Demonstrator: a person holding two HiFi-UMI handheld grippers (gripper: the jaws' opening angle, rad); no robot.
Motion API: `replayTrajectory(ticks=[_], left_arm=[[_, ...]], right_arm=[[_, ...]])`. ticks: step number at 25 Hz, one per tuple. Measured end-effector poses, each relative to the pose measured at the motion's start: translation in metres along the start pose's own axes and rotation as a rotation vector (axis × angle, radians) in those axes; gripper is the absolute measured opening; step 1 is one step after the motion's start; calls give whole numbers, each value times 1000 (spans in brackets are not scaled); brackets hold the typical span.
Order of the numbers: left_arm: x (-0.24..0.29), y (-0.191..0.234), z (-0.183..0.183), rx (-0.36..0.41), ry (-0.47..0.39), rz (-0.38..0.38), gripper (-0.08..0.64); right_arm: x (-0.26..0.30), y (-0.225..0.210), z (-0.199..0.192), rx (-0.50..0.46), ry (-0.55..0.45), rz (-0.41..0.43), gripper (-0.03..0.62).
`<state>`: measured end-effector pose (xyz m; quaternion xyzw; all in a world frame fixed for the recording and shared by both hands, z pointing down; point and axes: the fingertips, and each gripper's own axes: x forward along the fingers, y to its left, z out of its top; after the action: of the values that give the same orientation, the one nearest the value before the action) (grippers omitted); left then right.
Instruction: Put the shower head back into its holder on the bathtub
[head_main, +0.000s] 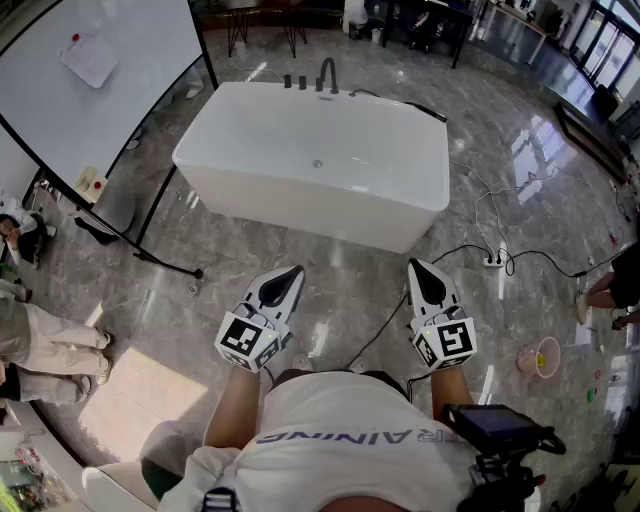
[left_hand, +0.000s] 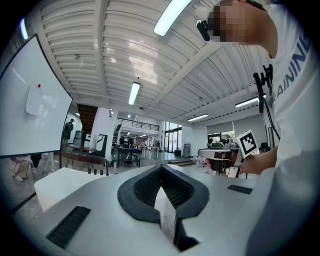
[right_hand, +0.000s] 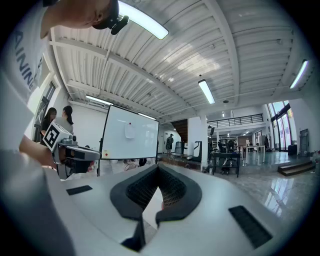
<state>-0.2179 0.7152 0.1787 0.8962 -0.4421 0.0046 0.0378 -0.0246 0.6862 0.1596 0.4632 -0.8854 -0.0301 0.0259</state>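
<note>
The white bathtub (head_main: 320, 165) stands on the marble floor ahead of me, and its corner shows in the left gripper view (left_hand: 57, 184). A black faucet (head_main: 328, 74) and small black fittings (head_main: 294, 81) rise from its far rim. A thin black hose-like piece (head_main: 420, 108) lies along the far right rim; I cannot make out the shower head itself. My left gripper (head_main: 291, 274) (left_hand: 161, 168) and right gripper (head_main: 417, 268) (right_hand: 157, 168) are held level in front of my body, short of the tub. Both are shut with nothing between the jaws.
A large whiteboard on a black stand (head_main: 95, 85) stands left of the tub. A power strip with cables (head_main: 493, 260) lies on the floor at right, near a pink bucket (head_main: 541, 357). A person's legs (head_main: 45, 345) are at the left edge.
</note>
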Motion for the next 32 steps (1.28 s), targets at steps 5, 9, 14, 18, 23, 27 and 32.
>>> replayTrajectory(ticks=[5,9,14,18,23,27,32], left_arm=[[-7,3,-3,1,-2,3,17],[-9,2,-4,0,-2,11,15],[-10,0,-4,-3,0,15,15],[-7,-1,-6,-23,-2,14,15],[17,-23,-5,-23,13,-2,15],[46,-52,-5,-6,35,-7,15],[71,-77,-23,13,70,-16,15]], right_arm=[[0,5,-1,-4,3,-6,6],[0,7,-1,-11,1,3,6],[0,8,1,4,-9,13,6],[-5,2,1,47,-36,5,6],[-18,-24,-5,60,-23,5,6],[-34,-55,-17,95,-7,18,6],[-43,-79,-35,128,-17,45,6]])
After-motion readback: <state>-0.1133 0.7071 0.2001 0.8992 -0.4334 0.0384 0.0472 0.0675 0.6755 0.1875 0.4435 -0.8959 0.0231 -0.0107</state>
